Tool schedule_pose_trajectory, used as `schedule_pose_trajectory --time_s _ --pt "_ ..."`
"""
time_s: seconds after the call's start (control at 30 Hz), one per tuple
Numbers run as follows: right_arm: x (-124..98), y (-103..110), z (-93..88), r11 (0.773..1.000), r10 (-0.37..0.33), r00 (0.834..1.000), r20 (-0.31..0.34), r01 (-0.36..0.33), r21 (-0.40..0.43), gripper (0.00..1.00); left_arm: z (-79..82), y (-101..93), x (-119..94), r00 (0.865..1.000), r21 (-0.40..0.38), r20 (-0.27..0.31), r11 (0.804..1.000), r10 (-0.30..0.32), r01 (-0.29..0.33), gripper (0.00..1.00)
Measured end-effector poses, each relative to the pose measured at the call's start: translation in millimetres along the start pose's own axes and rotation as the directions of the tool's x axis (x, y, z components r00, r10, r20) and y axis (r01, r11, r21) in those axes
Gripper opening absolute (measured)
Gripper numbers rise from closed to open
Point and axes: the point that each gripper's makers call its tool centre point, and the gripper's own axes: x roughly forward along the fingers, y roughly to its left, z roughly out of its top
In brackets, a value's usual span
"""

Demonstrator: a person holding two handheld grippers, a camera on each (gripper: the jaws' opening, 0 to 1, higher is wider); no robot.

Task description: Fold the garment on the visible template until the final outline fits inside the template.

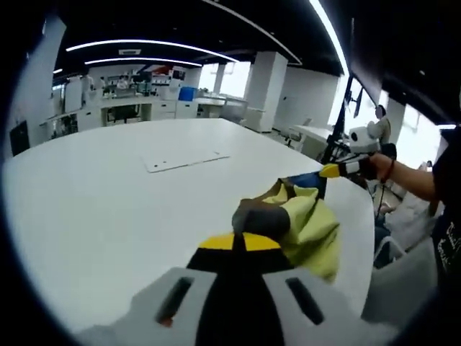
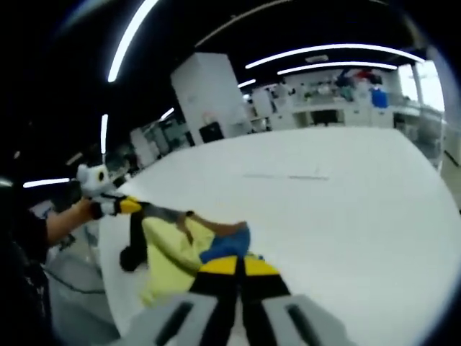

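Observation:
A yellow garment (image 1: pixel 311 225) with blue and dark grey parts hangs bunched above the near edge of the white table (image 1: pixel 108 202). My left gripper (image 1: pixel 241 238) is shut on a dark grey part of it. My right gripper (image 1: pixel 328 171) comes in from the right, held by a hand, and grips the blue corner. In the right gripper view my right gripper (image 2: pixel 235 263) is shut on the blue cloth (image 2: pixel 227 247), with the yellow garment (image 2: pixel 169 256) sagging toward my left gripper (image 2: pixel 137 207). The flat white template (image 1: pixel 186 160) lies farther out on the table, faint as the template (image 2: pixel 288 176).
The table (image 2: pixel 360 216) is wide and rounded, and its edge runs close beneath the garment. A person's arm (image 1: pixel 414 180) stands at the right. Benches, a white pillar (image 1: pixel 263 90) and a blue bin (image 1: pixel 187 94) fill the far room.

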Motion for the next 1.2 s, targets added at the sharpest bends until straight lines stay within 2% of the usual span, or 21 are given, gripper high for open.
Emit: schedule_pose_trajectory --time_s 0.27,0.43,0.5,0.63,0.83,0.9,1.0,1.13,1.2 --pt "14.1 -4.6 37.7 1.0 -0.004 0.998 0.061 0.005 -0.029 0.0 28.7 31.5 11.4 0.998 0.048 0.024 0.997 0.065 -0.066 0.0" --pt "29.5 -24.1 53.9 0.994 -0.094 0.992 0.081 0.097 -0.04 0.0 41.6 54.3 24.1 0.992 0.005 0.063 0.994 0.111 -0.111 0.0" --pt "37.7 -33.3 57.6 0.989 -0.136 0.987 0.083 0.14 -0.049 0.0 41.9 59.1 28.9 0.99 0.001 0.064 0.992 0.124 -0.125 0.0" --pt "51.7 -47.7 61.9 0.976 -0.208 0.974 0.086 0.213 -0.048 0.0 41.8 83.2 46.5 0.983 -0.045 0.07 0.985 0.168 -0.166 0.0" --pt "75.2 -73.4 64.8 0.961 -0.276 0.957 0.092 0.277 0.005 0.0 36.2 107.8 68.2 0.974 -0.108 0.068 0.972 0.217 -0.209 0.0" --pt "84.5 -83.4 67.2 0.954 -0.298 0.95 0.094 0.299 -0.002 0.0 34.1 116.2 74.9 0.97 -0.118 0.067 0.967 0.234 -0.225 0.0" --pt "94.5 -95.1 63.1 0.941 -0.338 0.937 0.085 0.338 0.018 0.0 28.5 129.0 85.4 0.964 -0.131 0.056 0.959 0.26 -0.251 0.0" --pt "115.6 -110.6 54.8 0.93 -0.368 0.927 0.067 0.366 0.035 0.0 22.0 136.6 101.1 0.961 -0.143 0.041 0.953 0.274 -0.266 0.0" --pt "122.8 -113.8 48.8 0.925 -0.379 0.924 0.056 0.376 0.047 0.0 16.1 147.0 106.9 0.958 -0.167 0.024 0.946 0.286 -0.278 0.0"
